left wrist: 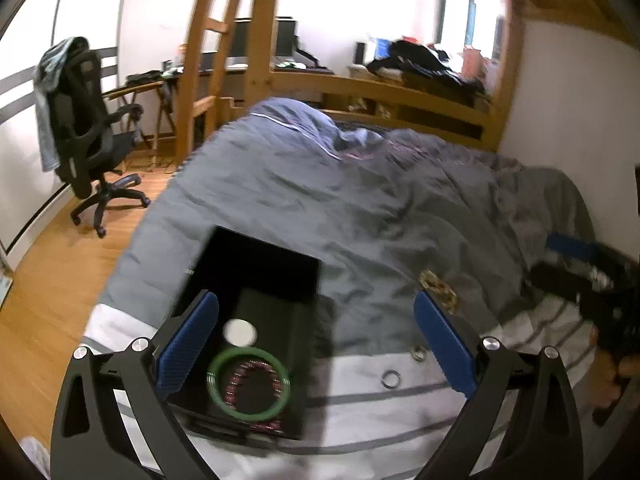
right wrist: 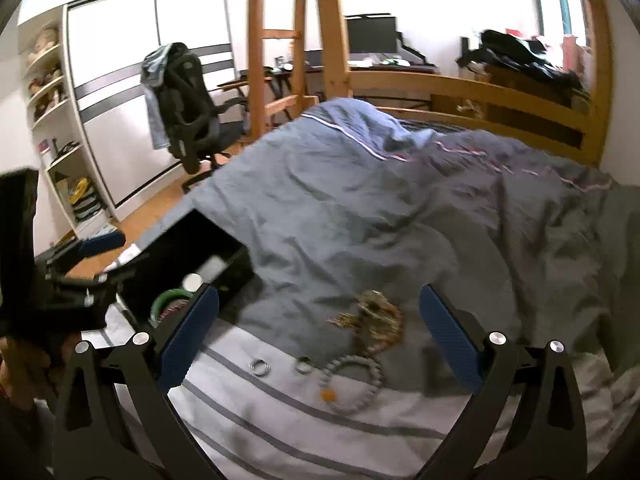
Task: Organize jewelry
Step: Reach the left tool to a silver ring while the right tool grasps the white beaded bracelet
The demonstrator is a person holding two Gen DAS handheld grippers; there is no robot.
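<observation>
A black jewelry box point(left wrist: 280, 276) lies open on the bed and holds a green bangle point(left wrist: 248, 384), a red bead bracelet point(left wrist: 256, 372) and a white round piece point(left wrist: 240, 331). My left gripper point(left wrist: 316, 344) is open and empty just above the box's right side. Two silver rings point(left wrist: 391, 380) point(left wrist: 419, 353) and a gold chain point(left wrist: 438, 286) lie to its right. My right gripper point(right wrist: 318, 336) is open and empty over the gold chain point(right wrist: 374, 318), two rings point(right wrist: 260, 367) point(right wrist: 303, 365) and a grey bead bracelet point(right wrist: 354, 380). The box point(right wrist: 224, 268) is at its left.
The grey duvet point(left wrist: 320, 192) covers the bed, with a white striped sheet point(right wrist: 280, 420) at the near edge. A black office chair point(left wrist: 86, 120), a wooden bunk frame point(left wrist: 260, 40) and a desk stand beyond. White shelves point(right wrist: 60, 128) are at the left.
</observation>
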